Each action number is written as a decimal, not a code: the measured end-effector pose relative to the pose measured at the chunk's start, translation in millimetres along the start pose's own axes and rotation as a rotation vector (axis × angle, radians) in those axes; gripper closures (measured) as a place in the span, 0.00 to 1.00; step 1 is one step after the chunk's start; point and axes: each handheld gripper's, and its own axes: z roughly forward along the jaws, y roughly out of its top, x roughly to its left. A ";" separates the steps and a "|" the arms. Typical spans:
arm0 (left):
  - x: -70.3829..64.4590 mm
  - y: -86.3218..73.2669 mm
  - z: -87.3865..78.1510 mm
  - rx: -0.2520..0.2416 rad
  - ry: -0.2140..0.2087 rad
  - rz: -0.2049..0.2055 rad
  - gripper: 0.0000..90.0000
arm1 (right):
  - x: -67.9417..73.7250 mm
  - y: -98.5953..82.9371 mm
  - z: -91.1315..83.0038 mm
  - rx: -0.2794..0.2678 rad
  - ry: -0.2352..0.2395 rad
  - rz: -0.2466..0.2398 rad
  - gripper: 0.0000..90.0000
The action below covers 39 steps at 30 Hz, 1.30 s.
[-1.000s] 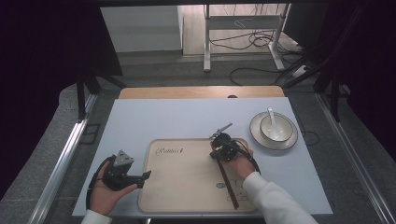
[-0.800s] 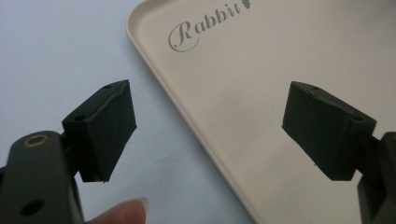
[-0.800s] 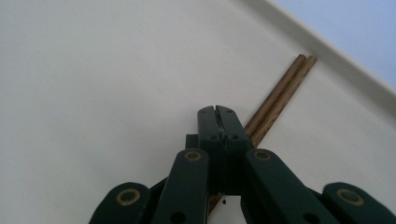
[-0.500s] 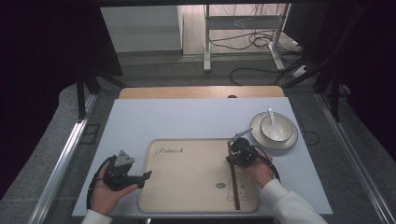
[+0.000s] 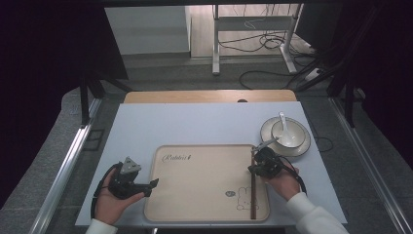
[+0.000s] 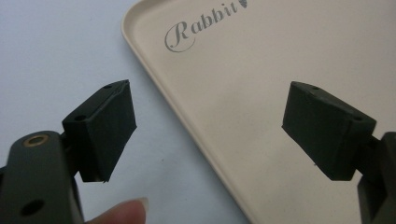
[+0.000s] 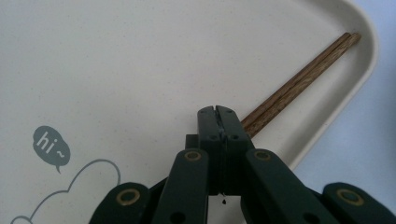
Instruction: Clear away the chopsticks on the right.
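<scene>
A beige rectangular plastic tray (image 5: 204,180) lay at lower centre, a pair of brown wooden chopsticks (image 5: 253,195) along its right edge; above them the right gripper (image 7: 217,112) hovered, jaws pressed together and empty, while the left gripper (image 6: 210,126) gaped wide over the tray's left rim

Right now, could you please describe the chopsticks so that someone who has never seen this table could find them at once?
Start from the beige tray at the near middle of the pale table. Along its right rim, beside the rabbit drawing, lie the chopsticks, side by side, just under the shut right claw. They are the table's only dark brown wooden sticks; the bowl and spoon nearby are white.
</scene>
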 end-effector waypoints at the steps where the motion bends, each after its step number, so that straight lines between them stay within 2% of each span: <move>1: 0.0 0.0 0.0 0.000 0.000 0.000 0.19 | 0.0 0.0 0.0 0.000 0.000 0.000 0.99; 3: -0.3 -0.1 0.1 -0.006 0.001 -0.007 0.19 | 0.9 -0.3 -0.9 -0.015 0.015 -0.007 0.99; 5: 0.1 -1.0 0.2 -0.008 0.000 -0.007 0.19 | 3.8 -0.7 -8.6 -0.066 0.047 -0.006 0.99; 6: 0.4 -1.2 -0.1 -0.006 0.001 -0.006 0.19 | 3.8 -0.7 -8.6 -0.066 0.047 -0.006 0.99; 9: 0.2 -0.6 -2.1 -0.018 0.000 -0.012 0.19 | 7.9 -4.3 -23.7 -0.137 0.096 -0.012 0.99; 12: -0.3 0.1 -1.0 -0.016 -0.003 -0.007 0.19 | 10.8 -12.5 -42.6 -0.207 0.113 -0.026 0.99; 13: -0.3 0.1 -1.0 -0.016 -0.003 -0.007 0.19 | 10.8 -12.5 -42.6 -0.207 0.113 -0.026 0.99; 16: -2.3 -1.2 -0.7 -0.008 -0.006 0.003 0.19 | 10.1 -23.9 -58.4 -0.259 0.114 -0.022 0.98; 28: -2.5 -2.6 -3.2 -0.016 -0.001 -0.008 0.19 | 4.5 -56.8 -75.1 -0.276 0.109 0.020 0.97; 33: -2.1 -2.8 -3.3 -0.016 -0.001 -0.008 0.19 | -1.9 -74.3 -82.7 -0.299 0.125 0.040 0.95; 34: -2.0 -2.9 -2.8 -0.015 -0.001 -0.009 0.19 | -2.9 -77.1 -83.6 -0.299 0.125 0.041 0.92; 35: -1.9 -2.9 -2.2 -0.012 -0.001 -0.009 0.19 | -5.4 -84.3 -85.4 -0.305 0.114 0.043 0.81; 36: -1.9 -2.9 -2.2 -0.012 -0.001 -0.009 0.19 | -5.4 -84.3 -85.4 -0.305 0.114 0.043 0.81; 39: -1.9 -2.7 -2.3 -0.012 -0.002 -0.008 0.19 | -9.4 -95.7 -88.4 -0.316 0.102 0.058 0.64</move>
